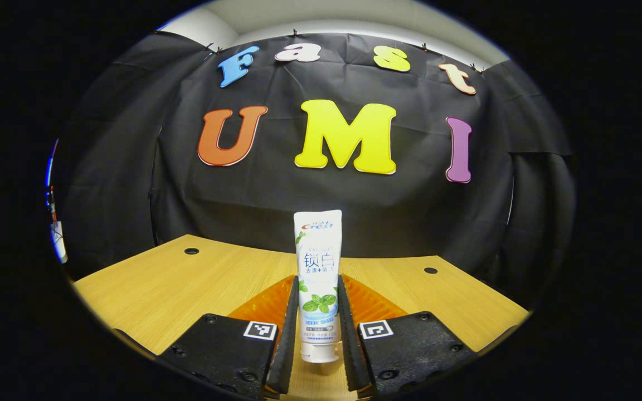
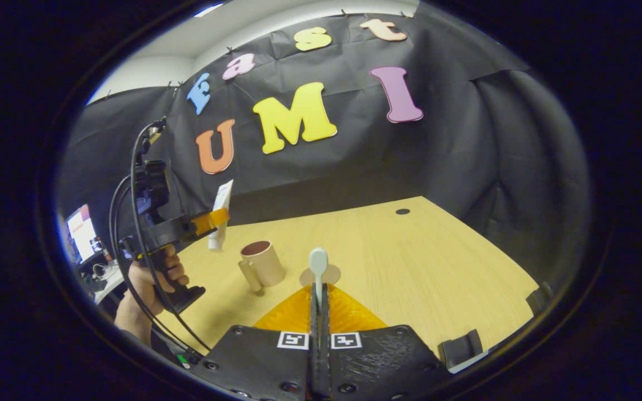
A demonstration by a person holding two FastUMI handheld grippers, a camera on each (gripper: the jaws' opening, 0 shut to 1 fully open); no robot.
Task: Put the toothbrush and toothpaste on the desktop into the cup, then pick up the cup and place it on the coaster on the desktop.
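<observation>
Your left tongs (image 1: 318, 328) are clamped on the white plastic toothpaste tube (image 1: 317, 278), which stands upright between the two fingers with its cap end down, lifted clear of the light wooden surface (image 1: 148, 289). From the right gripper view you see that same tube (image 2: 220, 214) held in the left tongs (image 2: 216, 218) above and just to the left of the beige ceramic cup (image 2: 262, 263), not yet inside it. Your right tongs (image 2: 319, 312) are pressed together on the handle of the pale green toothbrush (image 2: 318, 266), whose head points up and forward, held over the surface. The cup stands upright on the wood, its handle turned toward you, and the round tan coaster (image 2: 326, 275) lies flat just to its right, partly hidden behind the toothbrush head. Your hand (image 2: 151, 278) grips the dark handle of the left tool, with black cables looping around it.
</observation>
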